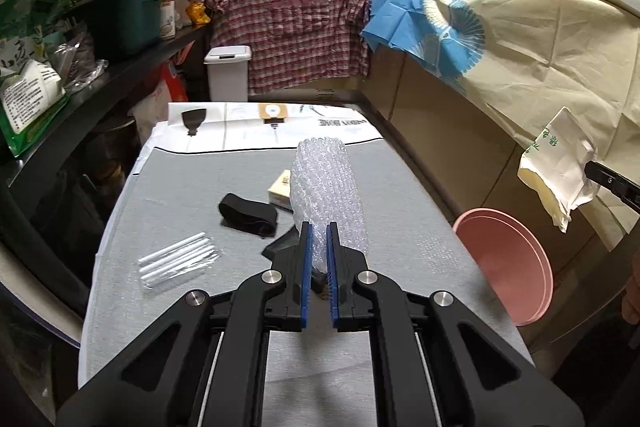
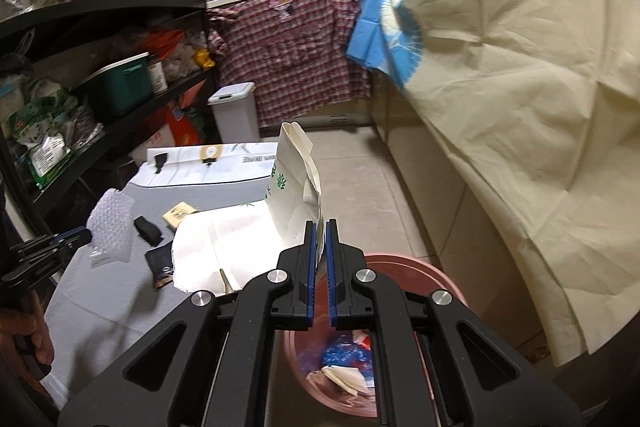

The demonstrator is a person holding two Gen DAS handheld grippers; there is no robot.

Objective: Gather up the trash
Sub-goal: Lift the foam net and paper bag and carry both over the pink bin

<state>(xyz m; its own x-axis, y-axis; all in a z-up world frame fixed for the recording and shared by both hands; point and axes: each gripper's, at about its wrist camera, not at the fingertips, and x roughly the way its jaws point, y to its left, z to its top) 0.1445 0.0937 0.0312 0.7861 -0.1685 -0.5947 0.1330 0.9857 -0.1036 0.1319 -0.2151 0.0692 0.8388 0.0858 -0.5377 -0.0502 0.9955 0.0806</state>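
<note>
Two grips live. Your left gripper [image 1: 319, 227] clamps the bubble wrap [image 1: 328, 183] above the desk [image 1: 400, 187]; your right gripper [image 2: 320, 225] pinches the paper bag [image 2: 294, 183] over the pink bin [image 2: 416, 275]. Risk: thin paper edge slips free, missing the bin.

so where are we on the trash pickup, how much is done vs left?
Done: the pink bin already holds some scraps.
In hand: left gripper is shut on the bubble wrap; right gripper is shut on a white paper bag above the bin.
Left on the table: the packet of white straws, black band, small box, dark wrapper.
</note>
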